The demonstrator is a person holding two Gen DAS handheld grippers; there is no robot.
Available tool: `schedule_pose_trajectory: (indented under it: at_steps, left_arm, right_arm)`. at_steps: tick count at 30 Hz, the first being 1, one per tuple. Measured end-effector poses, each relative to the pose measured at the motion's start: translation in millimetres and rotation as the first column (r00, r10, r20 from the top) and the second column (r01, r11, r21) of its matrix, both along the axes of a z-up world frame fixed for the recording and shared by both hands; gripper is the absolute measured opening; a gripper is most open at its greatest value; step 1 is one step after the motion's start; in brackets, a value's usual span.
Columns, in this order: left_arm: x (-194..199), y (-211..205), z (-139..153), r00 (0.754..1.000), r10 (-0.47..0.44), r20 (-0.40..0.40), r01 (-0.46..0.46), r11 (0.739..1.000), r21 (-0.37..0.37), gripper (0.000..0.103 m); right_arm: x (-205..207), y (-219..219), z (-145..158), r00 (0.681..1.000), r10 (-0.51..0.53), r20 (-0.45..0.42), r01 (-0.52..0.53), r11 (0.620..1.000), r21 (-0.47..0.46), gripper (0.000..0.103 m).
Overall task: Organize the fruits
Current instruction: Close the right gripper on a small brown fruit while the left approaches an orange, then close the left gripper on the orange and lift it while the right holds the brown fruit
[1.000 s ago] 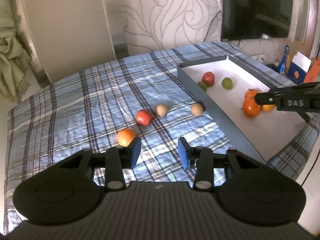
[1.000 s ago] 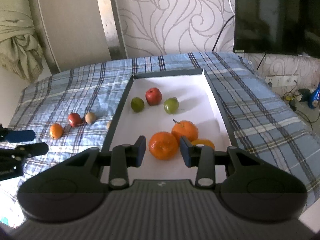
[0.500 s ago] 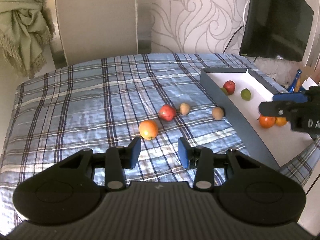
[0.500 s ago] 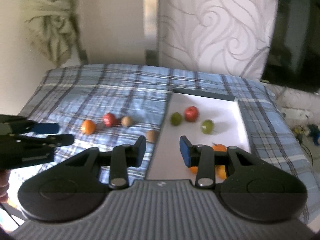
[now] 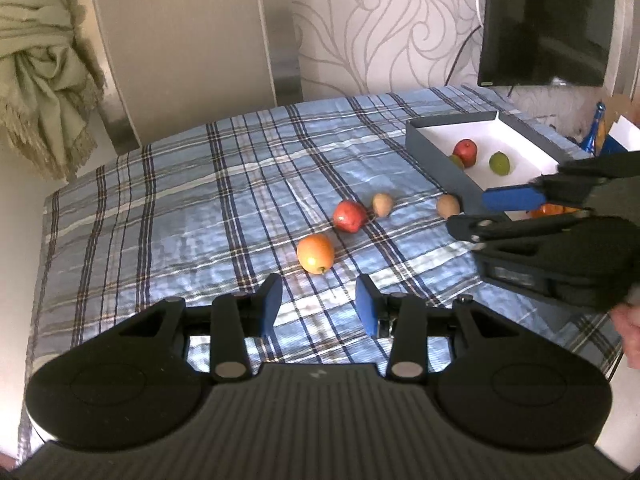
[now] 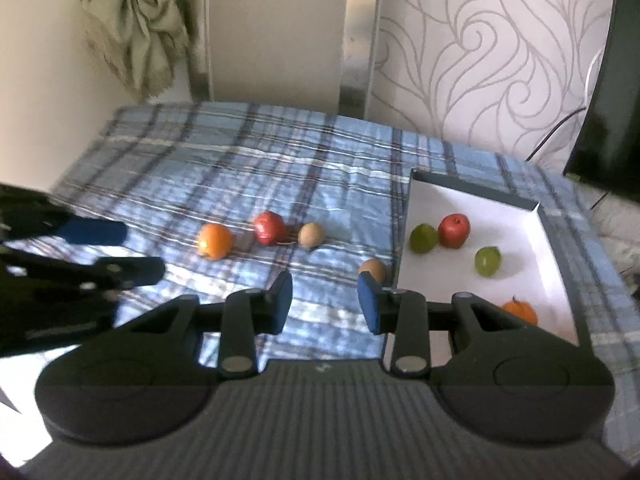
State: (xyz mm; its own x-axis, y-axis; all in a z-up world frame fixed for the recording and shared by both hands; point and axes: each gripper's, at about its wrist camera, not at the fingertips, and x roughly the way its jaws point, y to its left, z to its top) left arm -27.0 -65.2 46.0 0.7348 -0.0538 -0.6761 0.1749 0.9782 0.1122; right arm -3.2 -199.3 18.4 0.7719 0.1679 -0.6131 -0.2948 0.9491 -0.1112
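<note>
On the plaid cloth lie an orange [image 5: 315,253] [image 6: 215,241], a red apple [image 5: 350,216] [image 6: 270,227] and two brown kiwis [image 5: 382,204] [image 5: 447,206] [image 6: 311,235] [image 6: 372,269]. The grey box with a white floor [image 5: 436,161] [image 6: 432,284] holds a red apple [image 6: 453,230], two green fruits [image 6: 423,238] [image 6: 487,261] and an orange [image 6: 519,309]. My left gripper [image 5: 319,301] is open and empty, just short of the loose orange. My right gripper [image 6: 324,298] is open and empty, above the cloth beside the box's left wall, near the closer kiwi.
The right gripper's body [image 5: 560,240] fills the right of the left wrist view, hiding part of the box. A TV [image 5: 544,20] hangs on the patterned wall. A green cloth [image 5: 44,60] hangs at the left. A blue bottle [image 5: 594,132] stands beyond the box.
My right gripper has swung left, off the box's oranges and out over the cloth. My left gripper has moved closer to the loose orange. Both stay open.
</note>
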Motion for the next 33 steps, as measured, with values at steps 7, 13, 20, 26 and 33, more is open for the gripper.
schedule_pose_trajectory:
  at_steps: [7, 13, 20, 26, 33]
  left_arm:
    - [8.1, 8.6, -3.7, 1.000, -0.002, 0.004, 0.002, 1.000, -0.006, 0.046]
    - [16.5, 18.8, -10.5, 1.000, -0.003, -0.002, 0.003, 1.000, -0.030, 0.046]
    - [22.7, 33.0, -17.2, 1.000, -0.013, -0.015, 0.012, 0.999, -0.047, 0.046]
    - [28.1, 42.7, -22.6, 0.999, -0.025, -0.027, 0.023, 0.998, -0.066, 0.046]
    - [41.8, 37.5, -30.3, 0.995, -0.096, -0.034, 0.093, 0.992, -0.088, 0.046]
  right_arm:
    - [17.3, 12.3, -20.1, 0.993, -0.120, -0.003, 0.119, 0.989, -0.082, 0.033]
    - [35.4, 20.2, -26.0, 0.985, -0.172, -0.020, 0.169, 0.978, -0.126, 0.030]
    - [56.0, 41.2, -39.1, 0.982, -0.185, -0.027, 0.171, 0.949, -0.264, 0.028]
    - [54.3, 50.0, -49.3, 0.986, -0.163, 0.013, 0.157, 0.919, -0.362, 0.022]
    - [35.0, 33.2, -18.4, 0.985, -0.167, -0.037, 0.157, 0.970, -0.185, 0.010]
